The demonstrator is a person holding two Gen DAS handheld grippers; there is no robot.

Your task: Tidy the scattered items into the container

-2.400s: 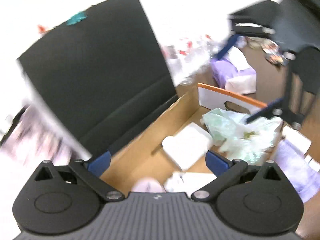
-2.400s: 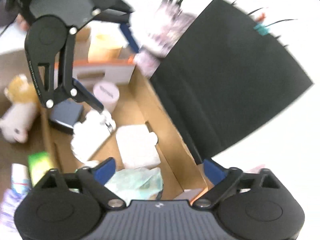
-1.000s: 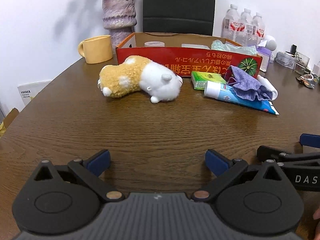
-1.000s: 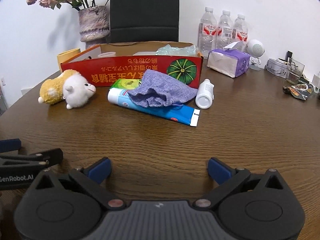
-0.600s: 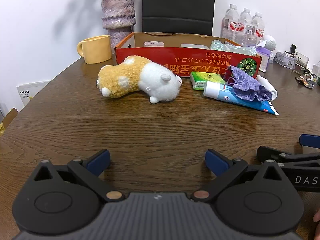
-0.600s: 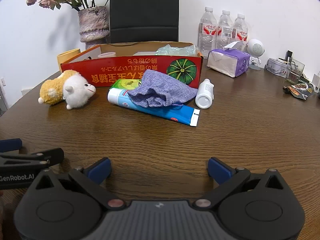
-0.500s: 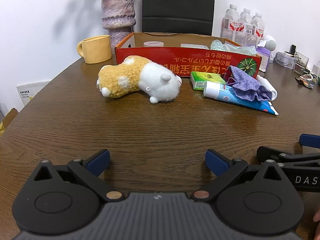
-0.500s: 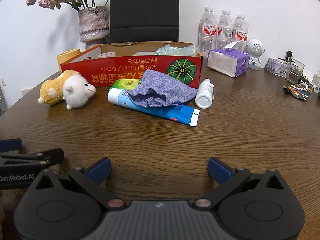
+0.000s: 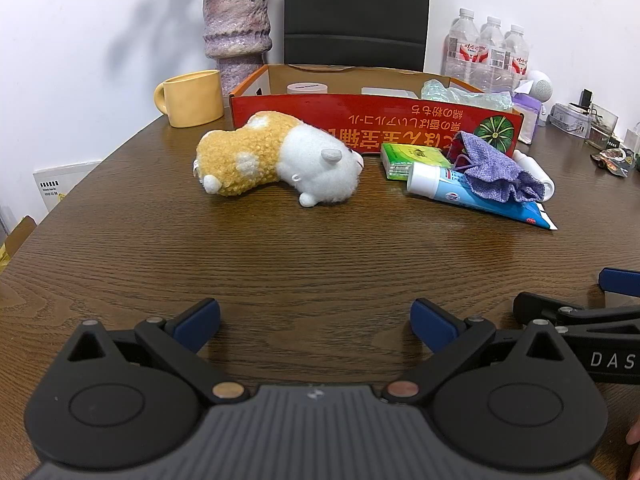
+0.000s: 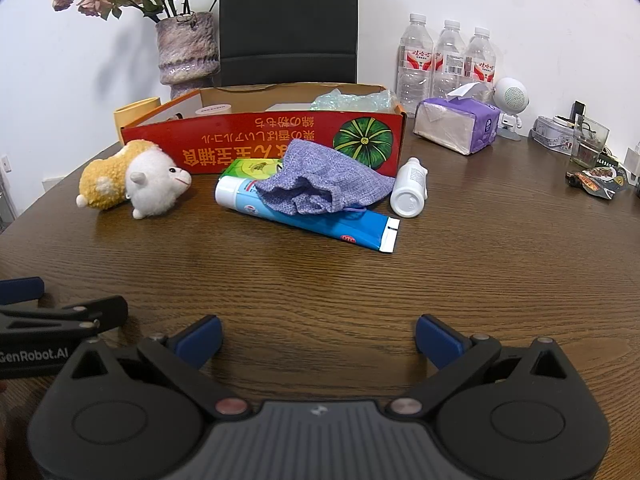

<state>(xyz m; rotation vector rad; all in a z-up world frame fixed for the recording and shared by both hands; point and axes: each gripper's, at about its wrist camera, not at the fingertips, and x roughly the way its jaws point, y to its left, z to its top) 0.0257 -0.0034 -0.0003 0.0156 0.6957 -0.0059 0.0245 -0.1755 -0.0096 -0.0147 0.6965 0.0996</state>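
1. While both tools sit low over the wooden table (image 9: 320, 264), the left gripper (image 9: 315, 322) fills the bottom of its own view with its blue-tipped fingers spread wide and nothing between them.
2. Likewise, the right gripper (image 10: 318, 334) at the bottom of its frame is spread wide and has hold of nothing; a bit of the left tool pokes in at the lower left edge of that view.
3. At upper centre stands the red cardboard box (image 10: 264, 136), with a white jar, a flat white item and a crumpled clear-green bag inside it.
4. Just in front of the box, left of centre, a plush toy (image 10: 132, 180) in yellow and white lies on its side.
5. To the right of it a green box (image 10: 252, 168) lies against the carton, and a blue toothpaste tube (image 10: 320, 222) rests beside it, running diagonally.
6. Over the tube is draped a purple cloth pouch (image 10: 320, 180).
7. Right of the pouch, a small white bottle (image 10: 409, 187) lies on its side.
8. Behind, toward the upper left, are a yellow mug (image 9: 191, 98) and a vase (image 9: 237, 32).
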